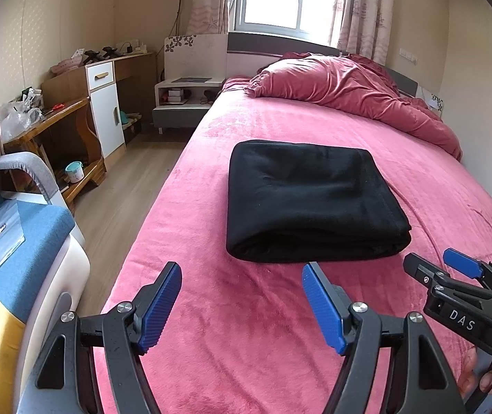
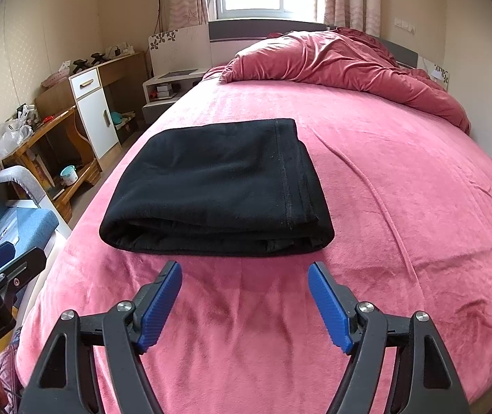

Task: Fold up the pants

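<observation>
Folded pants (image 2: 216,186) ahead of open hand-held gripper (image 2: 244,269)

From my left wrist camera, the right gripper (image 1: 429,265) is cut off at the frame's right edge, so I can't read its jaw gap there. The pants (image 1: 311,203) hide their own inner layers. Clutter on the desk (image 1: 56,114), upper left, is too small to identify.

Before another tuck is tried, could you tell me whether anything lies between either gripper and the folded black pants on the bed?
Nothing visible does. The folded black pants lie alone on the pink bedspread; only bare bedspread separates them from the open right gripper and the open left gripper. The rumpled red duvet sits well behind them, near the headboard.
</observation>
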Demonstrator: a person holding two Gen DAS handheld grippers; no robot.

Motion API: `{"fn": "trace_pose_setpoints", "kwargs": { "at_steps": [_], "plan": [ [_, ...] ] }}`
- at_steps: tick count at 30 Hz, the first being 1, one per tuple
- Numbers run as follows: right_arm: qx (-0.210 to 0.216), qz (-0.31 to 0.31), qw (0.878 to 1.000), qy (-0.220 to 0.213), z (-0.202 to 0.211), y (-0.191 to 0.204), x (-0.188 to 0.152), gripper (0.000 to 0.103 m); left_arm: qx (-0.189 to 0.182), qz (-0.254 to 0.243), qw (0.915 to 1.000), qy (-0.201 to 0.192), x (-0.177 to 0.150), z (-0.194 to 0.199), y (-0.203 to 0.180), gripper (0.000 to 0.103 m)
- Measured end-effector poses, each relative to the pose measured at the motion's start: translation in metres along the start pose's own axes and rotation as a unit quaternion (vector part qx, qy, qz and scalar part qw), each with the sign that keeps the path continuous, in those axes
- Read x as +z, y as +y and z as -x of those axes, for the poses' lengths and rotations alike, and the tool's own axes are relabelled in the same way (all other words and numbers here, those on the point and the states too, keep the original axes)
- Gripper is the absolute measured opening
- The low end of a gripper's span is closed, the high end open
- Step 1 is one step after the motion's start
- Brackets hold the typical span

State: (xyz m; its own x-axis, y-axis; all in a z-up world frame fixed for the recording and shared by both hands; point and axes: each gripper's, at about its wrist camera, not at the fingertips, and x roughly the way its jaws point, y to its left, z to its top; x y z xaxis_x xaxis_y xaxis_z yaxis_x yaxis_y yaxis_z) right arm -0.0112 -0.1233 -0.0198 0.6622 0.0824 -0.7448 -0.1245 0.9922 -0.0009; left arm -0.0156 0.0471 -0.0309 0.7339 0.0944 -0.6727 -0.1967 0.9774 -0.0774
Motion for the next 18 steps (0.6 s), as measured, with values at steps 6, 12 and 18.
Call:
{"fn": "trace_pose_setpoints", "kwargs": {
  "at_steps": [6,12,18],
  "plan": [
    [0.0,0.001,1.0,0.001,0.0004,0.0012,-0.0005,0.077,0.002,-0.001,1.0,0.0,-0.0004,0.0004,-0.0004,0.074],
    [0.0,0.0,1.0,0.001,0.0009,0.0015,-0.001,0.077,0.001,-0.001,1.0,0.0,-0.0001,0.001,0.0006,0.074],
    [-0.001,-0.002,1.0,0.002,0.0003,0.0011,-0.0025,0.078,0.002,-0.002,1.0,0.0,0.0001,0.0014,0.001,0.074]
  ]
}}
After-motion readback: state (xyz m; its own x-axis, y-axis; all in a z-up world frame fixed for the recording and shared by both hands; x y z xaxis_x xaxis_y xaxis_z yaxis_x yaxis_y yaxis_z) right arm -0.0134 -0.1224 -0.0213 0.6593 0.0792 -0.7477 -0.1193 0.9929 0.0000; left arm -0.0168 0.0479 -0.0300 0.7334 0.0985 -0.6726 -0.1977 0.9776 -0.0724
